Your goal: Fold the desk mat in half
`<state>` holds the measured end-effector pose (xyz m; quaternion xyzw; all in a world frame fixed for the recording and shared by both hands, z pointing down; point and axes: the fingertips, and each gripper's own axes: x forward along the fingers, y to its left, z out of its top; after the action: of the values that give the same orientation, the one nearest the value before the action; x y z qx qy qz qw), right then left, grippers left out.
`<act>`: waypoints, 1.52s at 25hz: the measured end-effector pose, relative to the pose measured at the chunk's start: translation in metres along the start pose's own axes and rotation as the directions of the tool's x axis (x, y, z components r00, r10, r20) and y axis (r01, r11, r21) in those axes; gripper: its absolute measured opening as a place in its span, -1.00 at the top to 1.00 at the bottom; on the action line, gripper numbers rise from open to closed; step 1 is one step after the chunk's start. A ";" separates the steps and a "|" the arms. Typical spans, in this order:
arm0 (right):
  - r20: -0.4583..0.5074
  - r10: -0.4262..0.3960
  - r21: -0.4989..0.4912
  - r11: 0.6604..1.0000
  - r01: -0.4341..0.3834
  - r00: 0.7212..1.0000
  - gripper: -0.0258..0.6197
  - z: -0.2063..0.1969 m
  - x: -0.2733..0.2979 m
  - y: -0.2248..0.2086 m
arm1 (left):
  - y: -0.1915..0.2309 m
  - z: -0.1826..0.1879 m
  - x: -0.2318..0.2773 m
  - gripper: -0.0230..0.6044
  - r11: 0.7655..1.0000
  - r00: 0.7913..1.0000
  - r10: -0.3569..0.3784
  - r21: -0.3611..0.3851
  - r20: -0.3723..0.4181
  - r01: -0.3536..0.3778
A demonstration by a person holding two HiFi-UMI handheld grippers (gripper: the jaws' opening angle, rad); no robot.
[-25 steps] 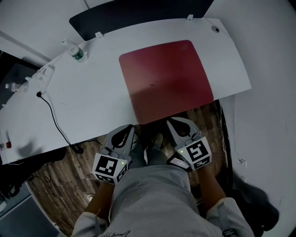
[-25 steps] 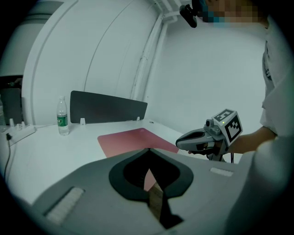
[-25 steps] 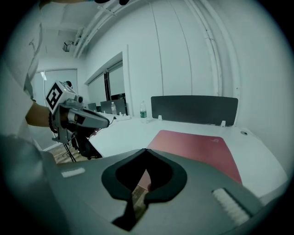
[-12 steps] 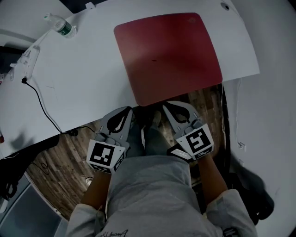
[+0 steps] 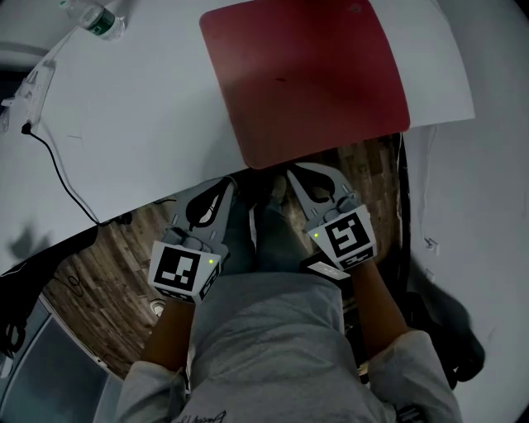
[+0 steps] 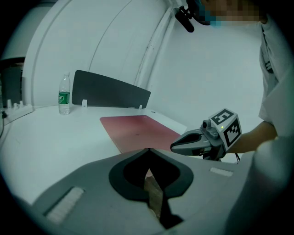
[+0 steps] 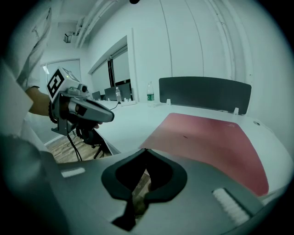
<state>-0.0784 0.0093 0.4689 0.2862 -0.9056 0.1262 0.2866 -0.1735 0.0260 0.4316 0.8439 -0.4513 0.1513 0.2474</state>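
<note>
Closed and empty, left gripper (image 5: pixel 224 185) and right gripper (image 5: pixel 295 173) hovered near the desk mat (image 5: pixel 306 74), probably floppy, best pinched along its near edge.

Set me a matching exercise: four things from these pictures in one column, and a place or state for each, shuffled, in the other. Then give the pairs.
Things
1. desk mat
2. water bottle
3. black cable
4. right claw

Places or states
A. shut, holding nothing, at the near edge of the desk
B. upright near the desk's far edge
C. red, lying flat and unfolded
D. trailing over the desk's left part

Pairs: 1-C, 2-B, 3-D, 4-A
</note>
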 end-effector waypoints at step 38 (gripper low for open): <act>-0.248 -0.228 -0.566 0.823 0.050 0.941 0.45 -0.053 0.088 0.037 | 0.036 -0.047 -0.008 0.86 0.992 0.998 0.035 -0.115 -0.054 -0.041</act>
<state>-0.1357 0.0205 0.5610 0.2345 -0.8242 -0.1190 0.5016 -0.2096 0.0404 0.4767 0.8151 -0.4687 0.1515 0.3049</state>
